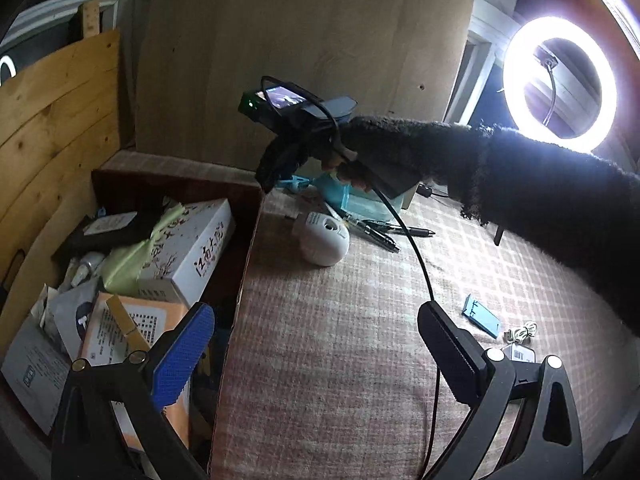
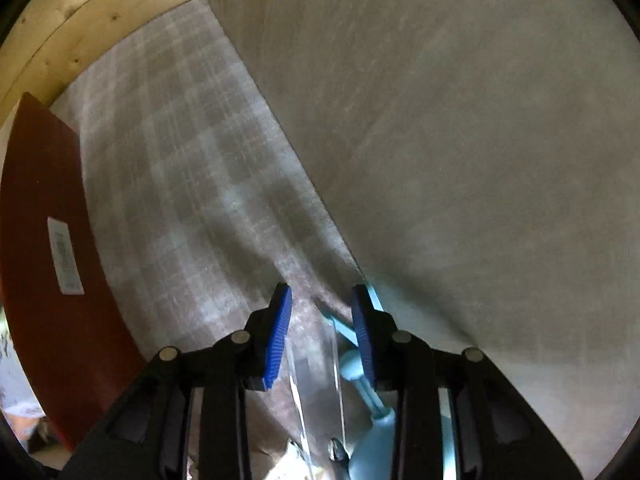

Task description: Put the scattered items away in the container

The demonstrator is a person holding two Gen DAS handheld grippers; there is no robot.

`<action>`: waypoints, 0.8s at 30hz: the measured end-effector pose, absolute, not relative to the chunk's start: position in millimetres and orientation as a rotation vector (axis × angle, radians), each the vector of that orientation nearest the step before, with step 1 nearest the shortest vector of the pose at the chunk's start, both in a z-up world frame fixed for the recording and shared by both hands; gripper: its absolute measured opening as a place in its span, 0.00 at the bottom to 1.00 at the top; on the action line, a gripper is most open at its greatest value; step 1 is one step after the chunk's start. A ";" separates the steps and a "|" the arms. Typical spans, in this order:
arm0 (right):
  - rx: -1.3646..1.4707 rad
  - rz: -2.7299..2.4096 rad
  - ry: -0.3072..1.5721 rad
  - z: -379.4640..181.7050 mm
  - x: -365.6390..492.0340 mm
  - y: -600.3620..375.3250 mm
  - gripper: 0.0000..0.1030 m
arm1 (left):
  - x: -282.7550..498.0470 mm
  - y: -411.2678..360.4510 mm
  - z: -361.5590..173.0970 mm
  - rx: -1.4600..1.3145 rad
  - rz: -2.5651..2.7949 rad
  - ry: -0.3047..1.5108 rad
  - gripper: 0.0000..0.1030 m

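The container is a cardboard box with dark red walls [image 1: 249,216], standing at the left and holding several boxes and packets. My left gripper [image 1: 316,344] hovers open over the checked cloth beside the box, with nothing between its fingers. A hand in a black fuzzy sleeve [image 1: 500,176] holds my right gripper [image 1: 268,176] pointing steeply down at the back, by the box's far corner. In the right wrist view my right gripper [image 2: 322,320] has a gap between its blue pads. A clear plastic strip [image 2: 316,364] runs through that gap. A light blue plastic item [image 2: 372,436] lies under the right finger.
On the cloth lie a white round device [image 1: 322,240], several pens [image 1: 380,232], a blue card [image 1: 480,316], a coiled white cable [image 1: 522,332] and a tag [image 1: 520,354]. A ring light [image 1: 516,80] glares at the right. A black cable [image 1: 420,264] crosses the cloth. The box wall [image 2: 48,240] is left of my right gripper.
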State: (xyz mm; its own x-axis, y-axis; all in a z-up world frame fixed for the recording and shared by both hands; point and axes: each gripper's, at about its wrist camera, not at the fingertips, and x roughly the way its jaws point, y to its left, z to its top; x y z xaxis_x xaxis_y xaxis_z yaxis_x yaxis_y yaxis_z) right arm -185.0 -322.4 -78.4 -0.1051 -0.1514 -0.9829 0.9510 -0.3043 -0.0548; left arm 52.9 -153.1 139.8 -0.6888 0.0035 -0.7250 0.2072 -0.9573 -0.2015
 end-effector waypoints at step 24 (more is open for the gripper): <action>1.503 -1.379 0.706 -11.4 -115.4 -79.5 0.42 | 58.6 -127.8 157.2 1.195 -2.775 0.296 0.99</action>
